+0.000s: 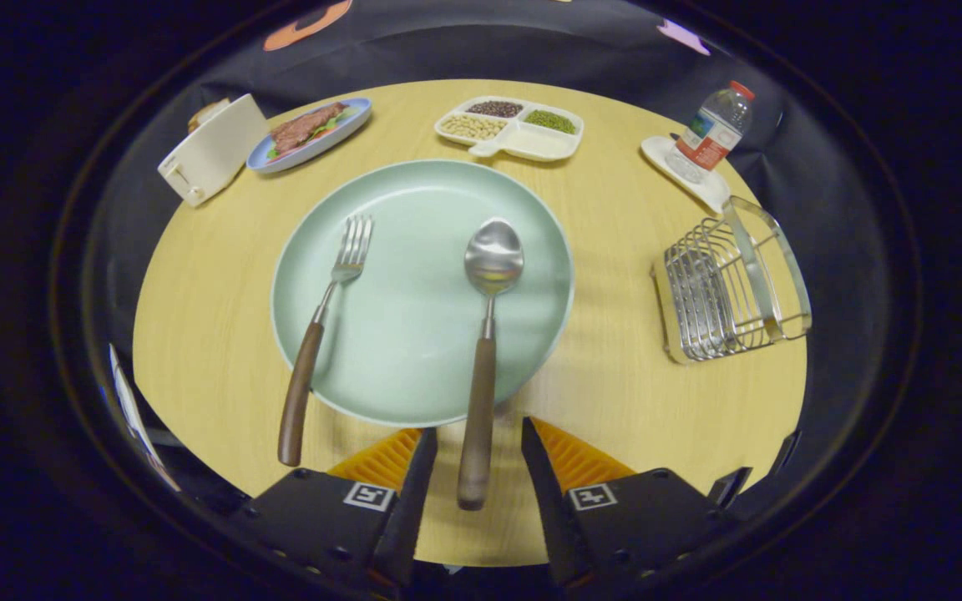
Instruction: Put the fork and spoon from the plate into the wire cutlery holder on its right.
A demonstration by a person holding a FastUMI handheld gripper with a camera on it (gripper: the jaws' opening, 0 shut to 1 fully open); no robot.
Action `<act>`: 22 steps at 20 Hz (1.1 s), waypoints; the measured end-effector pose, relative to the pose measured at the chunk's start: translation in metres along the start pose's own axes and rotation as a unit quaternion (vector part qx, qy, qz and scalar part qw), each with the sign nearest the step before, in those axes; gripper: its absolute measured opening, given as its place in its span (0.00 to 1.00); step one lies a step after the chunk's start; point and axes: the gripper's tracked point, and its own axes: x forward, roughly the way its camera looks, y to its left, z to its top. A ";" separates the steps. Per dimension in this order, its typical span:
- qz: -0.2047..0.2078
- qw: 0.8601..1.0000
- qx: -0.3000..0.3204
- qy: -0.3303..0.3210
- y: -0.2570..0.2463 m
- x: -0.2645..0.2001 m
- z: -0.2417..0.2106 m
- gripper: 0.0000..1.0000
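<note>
The round wooden table (pixel 222 334) under me carried a green plate (pixel 414 351) at its middle, a wire holder (pixel 727 288) to the right, a toaster (pixel 214 150), a blue dish (pixel 314 133), a divided tray (pixel 510 129) and a bottle (pixel 711 133) on a coaster (pixel 681 167) along the far side. My fingers (pixel 414 467) stood apart around the spoon (pixel 485 334) handle.

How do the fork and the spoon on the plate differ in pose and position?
The fork leans, its handle overhanging the plate left of the open gripper; the spoon lies straight, its handle end between the fingers, untouched. The fork shows tines, the spoon a round bowl. Both have brown handles and point away.
</note>
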 end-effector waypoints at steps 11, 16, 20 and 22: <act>0.018 0.999 -0.008 -0.047 -0.007 -0.023 0.010 0.03; 0.017 0.995 -0.016 -0.101 -0.016 -0.048 0.019 0.03; 0.028 0.990 -0.017 -0.137 -0.020 -0.073 0.021 0.01; 0.034 0.988 -0.013 -0.151 -0.023 -0.087 0.021 0.01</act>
